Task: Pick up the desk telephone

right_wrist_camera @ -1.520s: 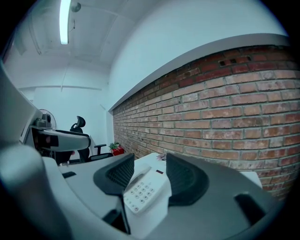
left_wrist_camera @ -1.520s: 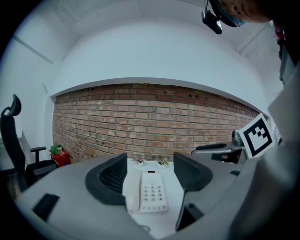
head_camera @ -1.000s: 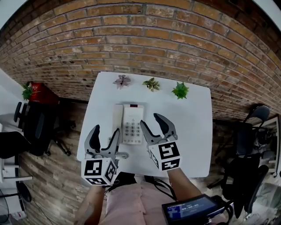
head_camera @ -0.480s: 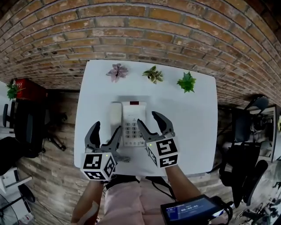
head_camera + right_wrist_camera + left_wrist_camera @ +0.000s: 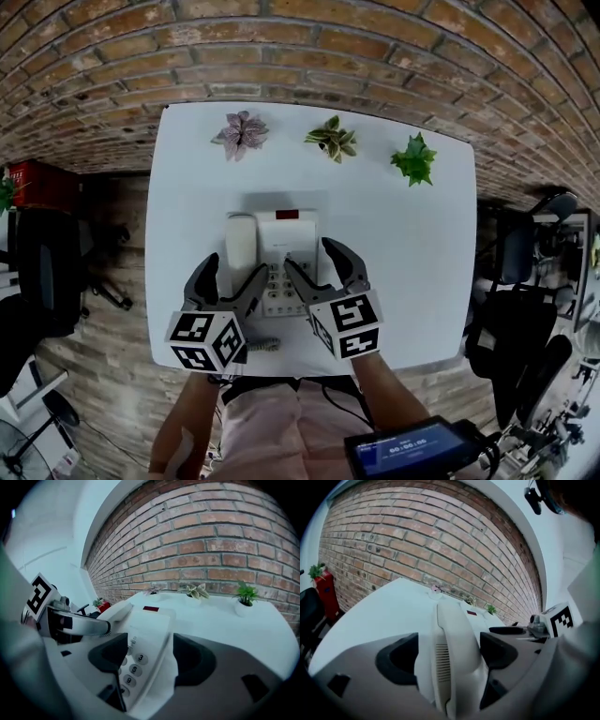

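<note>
opening astride desk telephone (image 5: 284, 232), left claw (image 5: 232, 272) and right claw (image 5: 311, 259) hide keys.

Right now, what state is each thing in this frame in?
desk telephone: flat on the table, not lifted
handset: seated on its cradle
left tongs: opening, handset between them, no grip
right tongs: opening, keypad side between them, no grip
potted plants: all three upright

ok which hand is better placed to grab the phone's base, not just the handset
Right. The right gripper straddles the keypad side of the phone base, its jaws opening around it. The left gripper, also opening, straddles only the handset, which would likely lift off alone.
</note>
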